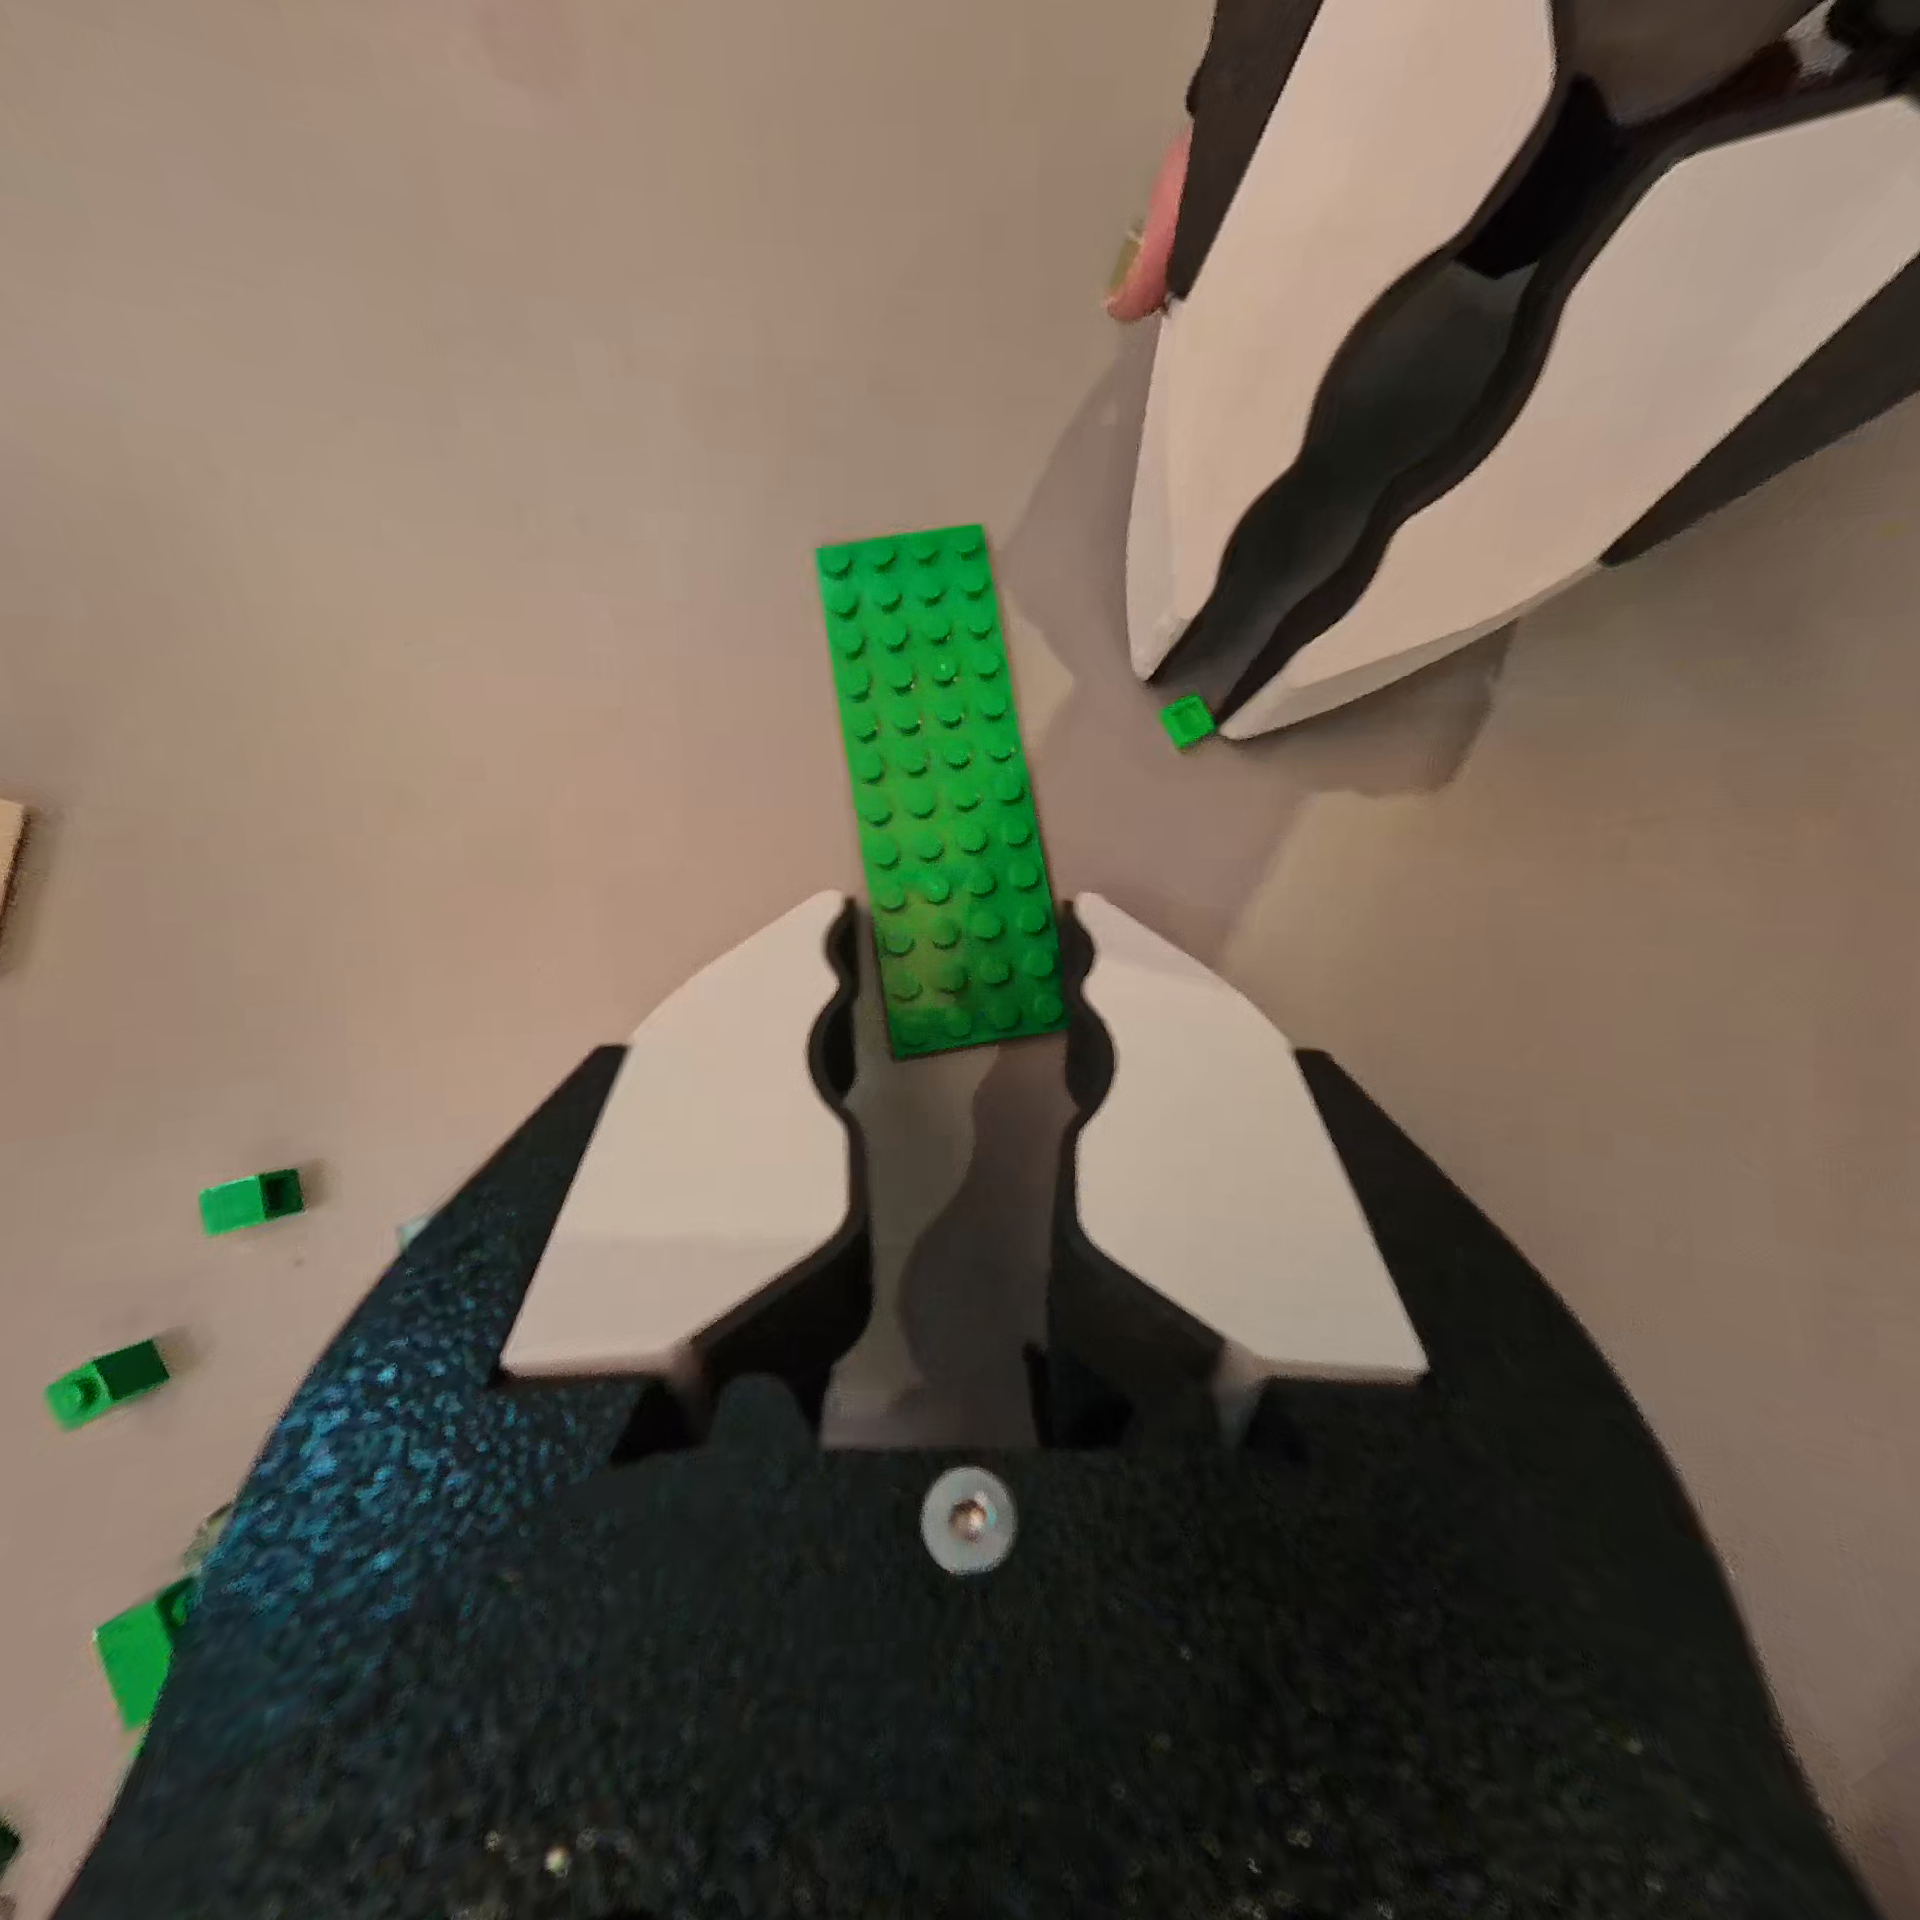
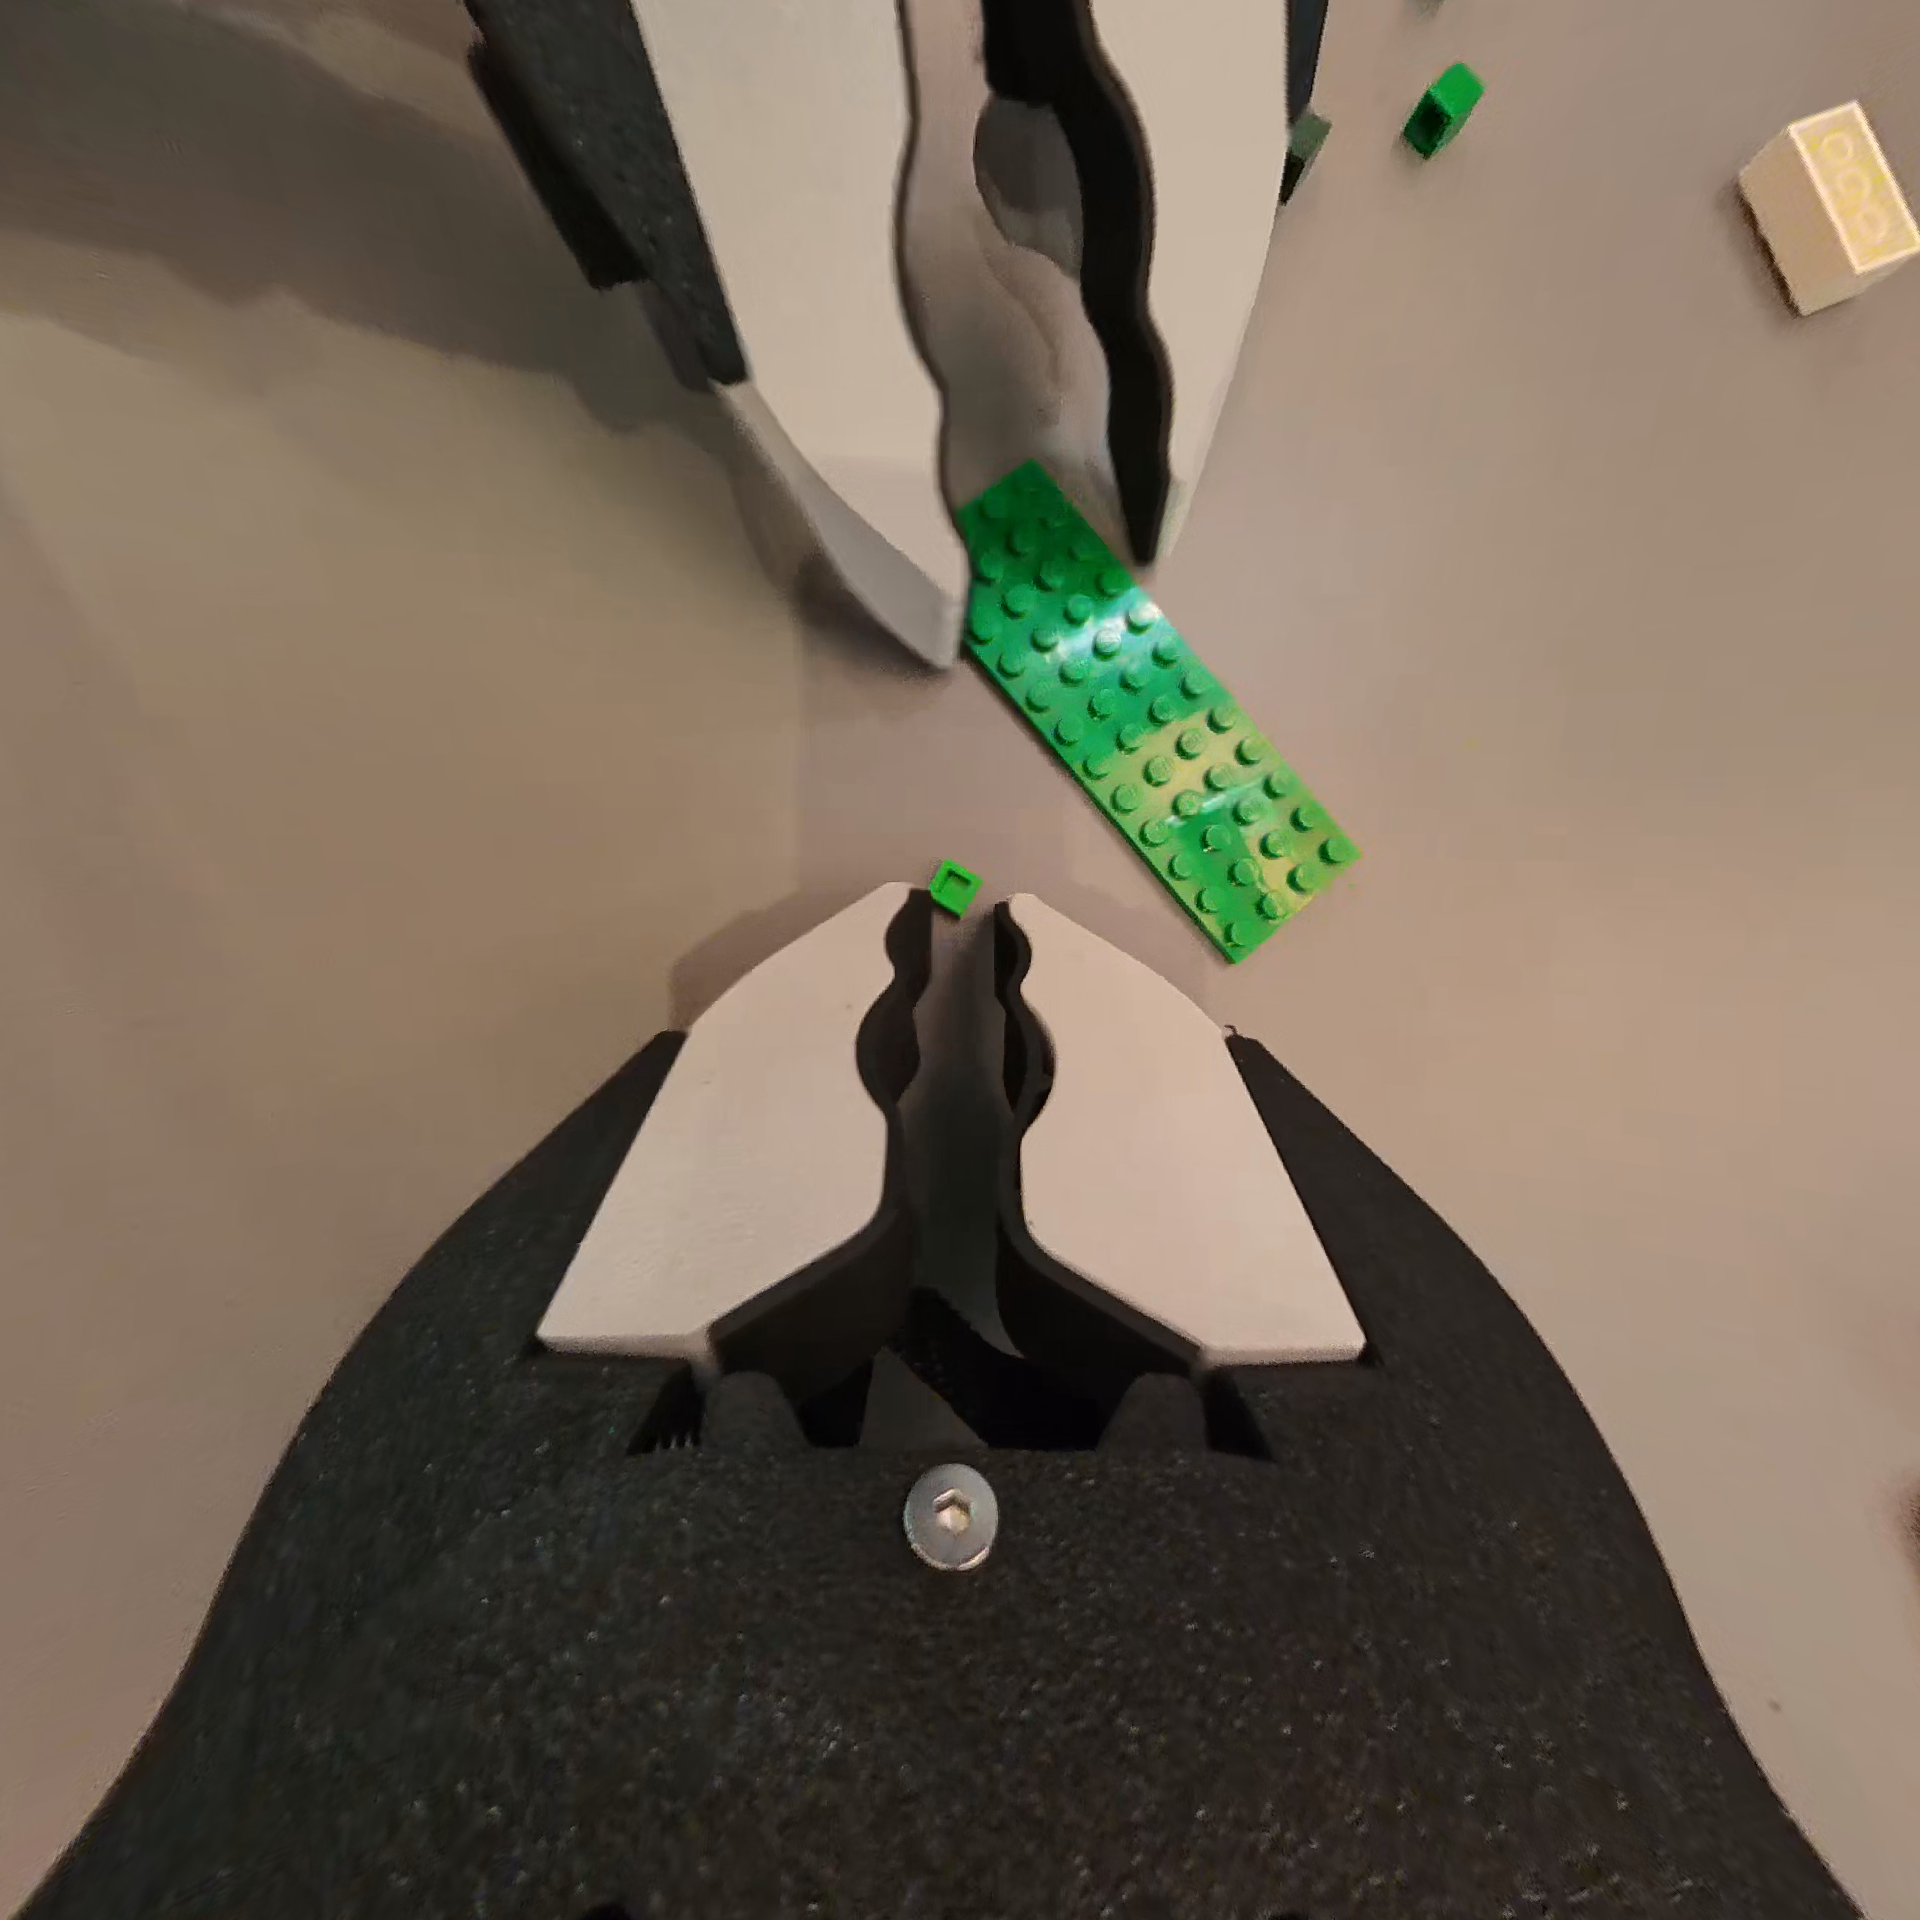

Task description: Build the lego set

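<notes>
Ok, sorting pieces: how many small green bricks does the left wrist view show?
4 bricks: one at the right gripper's tip, three down the left edge; the left gripper may hide others.

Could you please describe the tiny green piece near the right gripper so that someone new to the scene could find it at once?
Start from the long green studded plate lying flat on the grey table. Beside it, just off the fingertips of the right gripper, lies the tiny green square piece. It is far smaller than the other green bricks and lies alone, not clamped.
</notes>
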Motion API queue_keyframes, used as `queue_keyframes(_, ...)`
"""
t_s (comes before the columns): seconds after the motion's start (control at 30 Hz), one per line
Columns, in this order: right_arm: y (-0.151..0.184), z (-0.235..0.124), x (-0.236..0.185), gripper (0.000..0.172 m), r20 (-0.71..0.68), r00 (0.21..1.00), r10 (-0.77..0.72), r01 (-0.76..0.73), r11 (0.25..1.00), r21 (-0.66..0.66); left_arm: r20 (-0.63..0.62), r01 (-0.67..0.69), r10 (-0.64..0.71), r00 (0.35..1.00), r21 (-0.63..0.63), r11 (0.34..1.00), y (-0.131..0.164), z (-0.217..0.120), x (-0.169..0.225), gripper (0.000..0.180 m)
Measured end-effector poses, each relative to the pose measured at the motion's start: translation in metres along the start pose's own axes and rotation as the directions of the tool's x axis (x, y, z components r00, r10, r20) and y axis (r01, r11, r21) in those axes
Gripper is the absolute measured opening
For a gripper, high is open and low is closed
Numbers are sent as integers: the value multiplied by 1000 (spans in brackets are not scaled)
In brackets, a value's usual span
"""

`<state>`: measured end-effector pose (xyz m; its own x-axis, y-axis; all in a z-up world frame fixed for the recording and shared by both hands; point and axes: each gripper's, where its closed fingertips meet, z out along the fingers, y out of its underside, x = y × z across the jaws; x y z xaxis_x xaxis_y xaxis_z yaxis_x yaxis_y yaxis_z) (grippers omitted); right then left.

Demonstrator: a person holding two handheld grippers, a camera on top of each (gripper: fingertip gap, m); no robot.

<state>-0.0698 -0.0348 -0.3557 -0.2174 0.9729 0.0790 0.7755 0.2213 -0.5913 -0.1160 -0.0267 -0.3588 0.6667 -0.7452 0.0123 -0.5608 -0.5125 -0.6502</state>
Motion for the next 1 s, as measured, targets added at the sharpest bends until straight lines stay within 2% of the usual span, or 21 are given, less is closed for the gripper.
queue_keyframes(0.07, 0, 1, 3, 3, -37, 998, -41, 41, 999, -7, 16, 30, -30, 999, 2, 1000, 1, -3, -1, 58)
queue_keyframes(0.1, 0, 1, 4, 1, -59, 996, -68, 68, 998, -8, 21, 31, -32, 999, 36, 999, -2, -6, 1, 60)
queue_keyframes(0.2, 0, 0, 3, 0, -76, 992, -98, 99, 995, 11, 64, -76, 67, 996, 144, 987, -9, -17, 12, 55)
queue_keyframes(0.27, 0, -1, 5, 1, -73, 994, -83, 86, 996, 33, 104, -184, 169, 980, 149, 972, -7, -18, 21, 47)
queue_keyframes(0.33, -1, -3, 2, 13, -37, 995, -94, 96, 993, 69, 127, -233, 218, 968, 126, 964, -3, -16, 25, 44)
queue_keyframes(0.47, -3, -1, 1, 15, 26, 985, -169, 165, 981, 105, 45, -200, 195, 980, 168, 965, -4, -14, 38, 44)
queue_keyframes(0.63, -4, 2, 4, 16, 128, 978, -163, 146, 980, 135, -9, -170, 178, 984, 244, 955, -11, -22, 44, 41)
queue_keyframes(0.73, -4, 2, 5, 7, 156, 975, -159, 139, 982, 131, -6, -199, 209, 978, 275, 940, -14, -25, 47, 38)
queue_keyframes(0.87, -4, 0, 1, 7, 207, 969, -136, 108, 985, 137, 64, -312, 306, 950, 261, 914, -16, -18, 47, 34)
queue_keyframes(1.0, -11, -8, -7, 7, 291, 953, -87, 30, 980, 196, 229, -504, 458, 859, 213, 837, -24, -13, 43, 29)
